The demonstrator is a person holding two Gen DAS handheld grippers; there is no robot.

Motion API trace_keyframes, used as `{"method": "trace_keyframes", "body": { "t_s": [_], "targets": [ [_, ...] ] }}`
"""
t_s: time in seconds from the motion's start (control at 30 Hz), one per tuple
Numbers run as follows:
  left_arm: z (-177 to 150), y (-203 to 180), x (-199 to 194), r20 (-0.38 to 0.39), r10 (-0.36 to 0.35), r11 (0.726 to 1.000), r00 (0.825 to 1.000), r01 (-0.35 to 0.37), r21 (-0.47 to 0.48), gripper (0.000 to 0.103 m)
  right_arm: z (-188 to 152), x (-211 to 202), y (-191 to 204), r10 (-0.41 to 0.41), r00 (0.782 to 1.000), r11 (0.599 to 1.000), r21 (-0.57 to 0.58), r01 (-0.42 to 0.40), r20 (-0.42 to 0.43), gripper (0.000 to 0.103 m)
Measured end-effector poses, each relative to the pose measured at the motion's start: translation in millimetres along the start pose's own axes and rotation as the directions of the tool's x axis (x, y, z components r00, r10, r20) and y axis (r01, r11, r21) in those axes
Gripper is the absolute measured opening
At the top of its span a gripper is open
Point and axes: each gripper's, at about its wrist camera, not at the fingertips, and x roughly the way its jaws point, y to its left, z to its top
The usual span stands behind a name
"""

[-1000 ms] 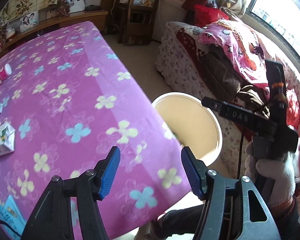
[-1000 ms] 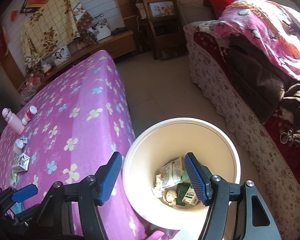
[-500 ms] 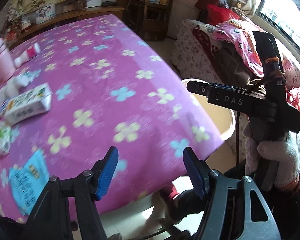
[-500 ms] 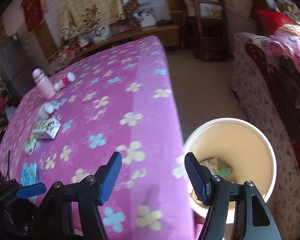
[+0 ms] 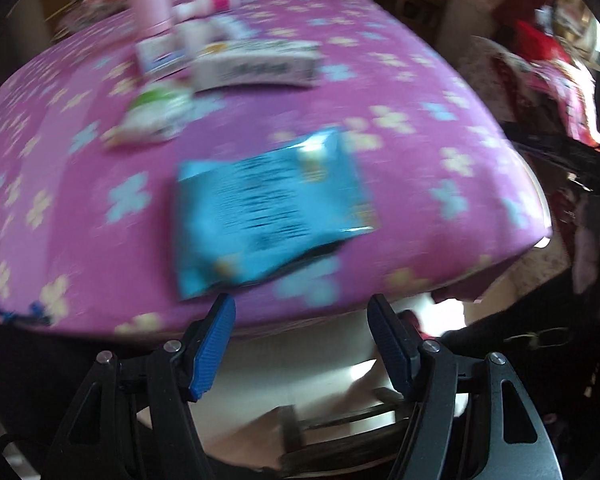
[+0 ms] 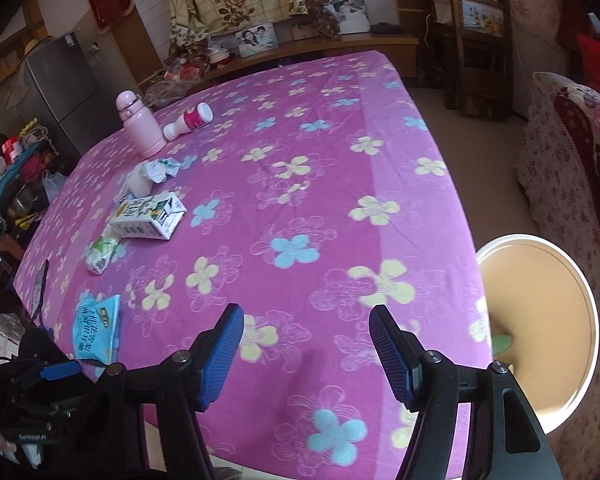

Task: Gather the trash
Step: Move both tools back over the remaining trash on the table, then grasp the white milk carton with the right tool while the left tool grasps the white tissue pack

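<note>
Trash lies scattered over the left part of the table (image 6: 340, 152), which wears a purple cloth printed with flowers: a blue wrapper (image 6: 96, 328) flat near the near-left edge, a small green-and-white packet (image 6: 100, 252) beyond it, a white milk carton (image 6: 148, 218) on its side farther back, then a crumpled white wrapper (image 6: 152, 174). Behind these stand a pink flask (image 6: 140, 128), upright, and a white bottle with a pink label (image 6: 188, 120) lying on its side just beside it. In the left wrist view, which is blurred, the blue wrapper (image 5: 268, 208) sits just ahead of the left gripper (image 5: 304, 344), whose 2 blue-padded jaws stand apart with nothing between them; they have just been opening a little wider. The right gripper (image 6: 306, 352) hovers over the bare near part of the cloth, its jaws likewise parted and empty, well apart from all the litter. A round cream bin (image 6: 560, 280) stands on the floor at the table's right edge, partly hidden by the cloth, with something green showing inside
</note>
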Motion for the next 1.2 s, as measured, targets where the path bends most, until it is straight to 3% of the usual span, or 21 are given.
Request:
{"method": "trace_keyframes", "body": {
  "t_s": [0.07, 0.3, 0.67, 0.83, 1.0, 1.2],
  "targets": [
    [2, 14, 6, -0.015, 0.027, 0.999, 1.000, -0.027, -0.020, 0.069, 2, 3, 6, 0.013, 1.000, 1.000, -0.002, -0.013, -0.006, 0.069],
    [42, 23, 14, 0.048, 0.043, 0.999, 0.998, -0.042, -0.008, 0.069, 14, 13, 25, 0.050, 0.999, 0.999, -0.005, -0.050, -0.010, 0.069],
    [134, 23, 45, 0.182, -0.077, 0.997, 0.980, 0.080, -0.006, 0.069, 34, 43, 53, 0.079, 0.996, 0.996, -0.026, -0.080, -0.045, 0.069],
    [139, 36, 25, 0.185, -0.131, 0.990, 0.974, 0.138, -0.027, 0.070, 41, 58, 72, 0.122, 0.990, 0.992, -0.028, -0.125, -0.074, 0.069],
    [125, 70, -2, 0.203, -0.062, 0.996, 0.977, 0.073, -0.045, 0.074, 42, 76, 97, 0.170, 0.979, 0.983, -0.046, -0.176, -0.109, 0.069],
    [130, 112, 12, 0.198, 0.045, 0.991, 0.979, -0.019, -0.129, 0.076, 47, 86, 119, 0.181, 0.976, 0.979, -0.077, -0.191, -0.121, 0.069]
  ]
}}
